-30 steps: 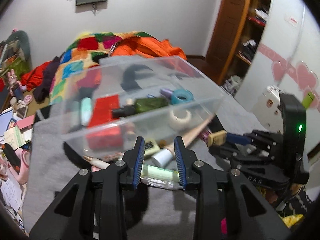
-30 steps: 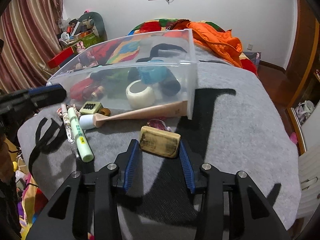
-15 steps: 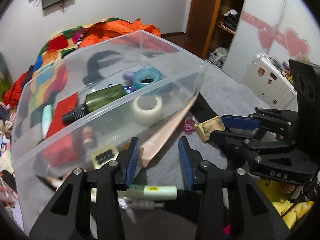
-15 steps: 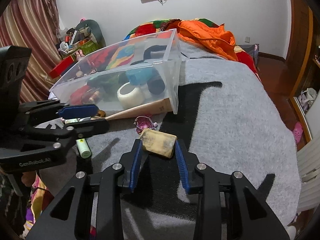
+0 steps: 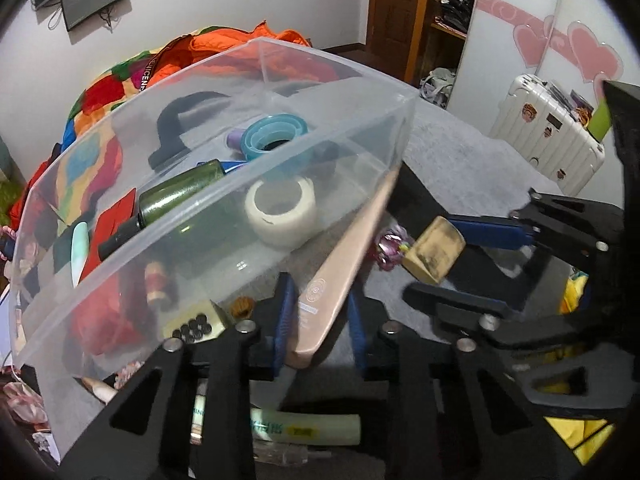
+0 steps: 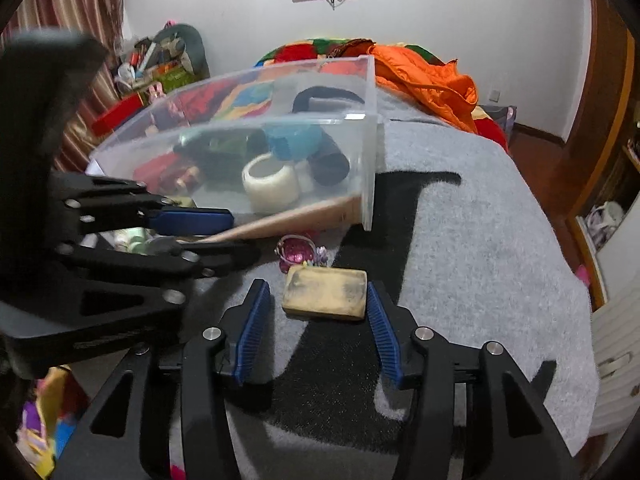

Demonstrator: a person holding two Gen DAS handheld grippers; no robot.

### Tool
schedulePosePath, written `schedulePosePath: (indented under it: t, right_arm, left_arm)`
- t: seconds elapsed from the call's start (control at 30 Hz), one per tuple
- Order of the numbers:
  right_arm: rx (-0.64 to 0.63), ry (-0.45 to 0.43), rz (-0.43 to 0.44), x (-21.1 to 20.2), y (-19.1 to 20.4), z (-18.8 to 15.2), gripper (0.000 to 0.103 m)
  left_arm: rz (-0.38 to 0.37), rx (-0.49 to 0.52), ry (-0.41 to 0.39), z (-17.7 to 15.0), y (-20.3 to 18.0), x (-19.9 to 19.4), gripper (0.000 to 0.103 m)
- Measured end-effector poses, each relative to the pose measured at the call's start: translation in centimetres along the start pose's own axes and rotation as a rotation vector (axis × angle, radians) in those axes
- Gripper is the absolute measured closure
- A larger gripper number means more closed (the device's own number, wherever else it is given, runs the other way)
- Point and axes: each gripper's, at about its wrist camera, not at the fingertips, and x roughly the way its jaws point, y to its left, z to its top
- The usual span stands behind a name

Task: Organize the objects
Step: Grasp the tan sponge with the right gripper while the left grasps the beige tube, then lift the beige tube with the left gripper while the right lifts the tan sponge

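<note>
A clear plastic bin (image 5: 224, 216) (image 6: 280, 128) holds tape rolls, a green bottle, red items and more. A long tan shoehorn (image 5: 340, 256) (image 6: 288, 220) lies on the grey blanket, its far end under the bin. My left gripper (image 5: 320, 320) (image 6: 208, 232) is open, its pads either side of the shoehorn's narrow end. A yellowish sponge block (image 6: 325, 294) (image 5: 434, 250) lies on the blanket between the open pads of my right gripper (image 6: 320, 320) (image 5: 472, 260), which do not press it.
A pink hair clip (image 6: 298, 252) lies just beyond the sponge. A pale green tube (image 5: 304, 426) and pens lie under my left gripper. An orange jacket (image 6: 424, 76) is behind the bin. A white suitcase (image 5: 548, 136) stands to the right.
My left gripper has moved forward and right from the green tube to straddle the shoehorn. My right gripper has opened wider around the sponge, which now lies square on the blanket.
</note>
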Motion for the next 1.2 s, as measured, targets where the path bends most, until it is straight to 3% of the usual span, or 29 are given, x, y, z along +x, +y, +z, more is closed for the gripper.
schedulePosePath:
  t: [0.07, 0.17, 0.27, 0.43, 0.67, 1.2]
  right_arm:
    - [0.000, -0.009, -0.010, -0.2, -0.2, -0.1, 0.065]
    - [0.016, -0.006, 0.010, -0.5, -0.9, -0.3, 0.066]
    - [0.025, -0.009, 0.008, -0.9, -1.4, -0.6, 0.066]
    - [0.036, -0.006, 0.013, -1.5, -1.7, -1.1, 0.066]
    - [0.063, -0.016, 0.031, -2.1, -2.2, -0.9, 0.066]
    - [0.078, -0.094, 0.066, -4.7, -1.7, 0.4, 0.066]
  left_arm:
    - [-0.006, 0.011, 0.004, -0.3, -0.3, -0.3, 0.087]
    - [-0.046, 0.025, 0.011, -0.8, -0.9, -1.1, 0.092]
    - [-0.028, 0.060, 0.012, -1.0, -1.7, -1.2, 0.092]
    - [-0.045, 0.009, 0.022, 0.0, -1.2, -0.1, 0.092]
    - [-0.038, 0.010, 0.011, 0.4, -1.6, 0.1, 0.093]
    - [-0.045, -0.072, -0.155, -1.0, -0.9, -6.8, 0.098]
